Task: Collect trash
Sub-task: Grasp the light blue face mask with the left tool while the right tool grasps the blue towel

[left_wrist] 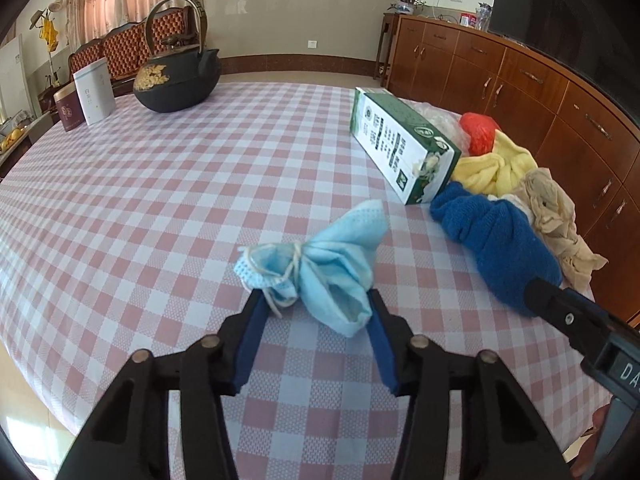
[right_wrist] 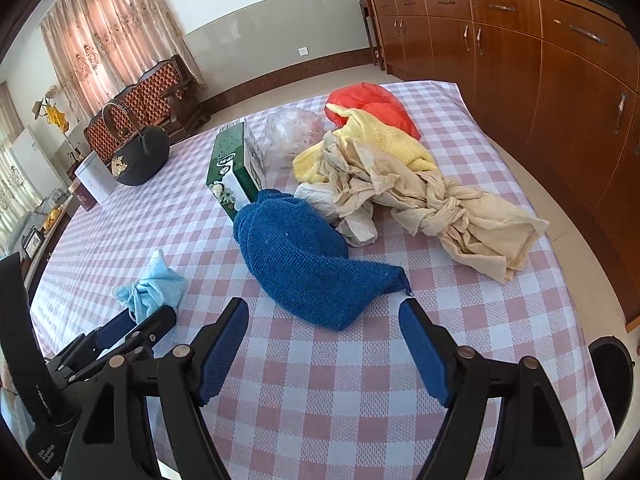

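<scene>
The left gripper [left_wrist: 316, 300] has its fingers spread, one on each side of the crumpled blue face mask [left_wrist: 320, 264], which lies on the checked tablecloth [left_wrist: 160, 200] near the near edge. The right gripper [right_wrist: 324, 312] is also spread wide, empty, its tips just short of the blue knitted cloth [right_wrist: 304, 260]. Behind that, toward the far right, lie a beige rag [right_wrist: 440, 200], a yellow cloth [right_wrist: 372, 144], a red bag [right_wrist: 372, 104] and a green carton [right_wrist: 234, 164], crowding the table's right edge. The left and middle of the cloth lie open up to the black teapot [left_wrist: 176, 80] at the far left corner.
</scene>
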Demonstrator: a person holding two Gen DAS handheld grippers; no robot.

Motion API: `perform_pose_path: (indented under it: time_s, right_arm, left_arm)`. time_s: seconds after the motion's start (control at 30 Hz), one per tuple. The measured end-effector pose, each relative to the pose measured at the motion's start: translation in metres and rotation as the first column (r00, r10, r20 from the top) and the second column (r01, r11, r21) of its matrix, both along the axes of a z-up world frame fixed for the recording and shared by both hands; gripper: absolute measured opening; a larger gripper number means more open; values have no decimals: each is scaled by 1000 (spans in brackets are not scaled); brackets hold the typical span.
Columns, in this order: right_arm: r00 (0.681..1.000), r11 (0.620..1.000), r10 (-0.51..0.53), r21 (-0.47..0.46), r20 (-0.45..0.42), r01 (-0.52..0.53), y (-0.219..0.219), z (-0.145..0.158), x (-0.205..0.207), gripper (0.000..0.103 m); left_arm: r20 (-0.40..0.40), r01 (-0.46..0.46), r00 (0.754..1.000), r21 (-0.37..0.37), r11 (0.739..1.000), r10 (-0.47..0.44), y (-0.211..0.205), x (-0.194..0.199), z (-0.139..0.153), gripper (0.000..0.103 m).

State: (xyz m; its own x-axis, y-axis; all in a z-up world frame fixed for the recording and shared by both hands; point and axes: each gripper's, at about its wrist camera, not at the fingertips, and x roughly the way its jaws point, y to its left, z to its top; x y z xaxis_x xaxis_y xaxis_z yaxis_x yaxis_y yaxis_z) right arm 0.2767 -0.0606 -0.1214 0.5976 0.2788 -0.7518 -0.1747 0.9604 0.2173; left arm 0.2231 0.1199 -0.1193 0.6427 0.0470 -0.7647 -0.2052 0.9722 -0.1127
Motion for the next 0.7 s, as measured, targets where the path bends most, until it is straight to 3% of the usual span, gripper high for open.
perform_pose_path:
  time_s: [0.17,0.33,0.43,0.53,0.57,0.63,0.7]
  right_arm:
    - [1000,1000,5,4,-7,-5,6,-5,18,79]
    - [1000,1000,21,10,-10,-20,15,-10,33,79]
    - [999,999,40,0,1,-40,22,-11,37,79]
    - [998,998,61,-21,12,-60,27,-12,39,54]
    - [998,997,69,-23,12,-69,30,-12,39,50]
    - [996,996,90,-31,13,-90,35,-12,39,38]
    - [995,995,102,-21,12,-101,37,-13,38,30]
  left_arm:
    - [6,9,1000,-27,1000,-9,1,13,0,42]
    - [8,17,1000,-31,999,-17,0,23,0,42]
    - [5,14,1000,-25,1000,-13,0,26,0,48]
    - [0,17,1000,-19,1000,-17,-1,29,-1,60]
    - [1,17,1000,-18,1000,-17,-1,30,-1,62]
    - [7,24,1000,-33,999,-24,0,31,-1,61]
    - [10,23,1000,-51,998,-22,2,34,0,55]
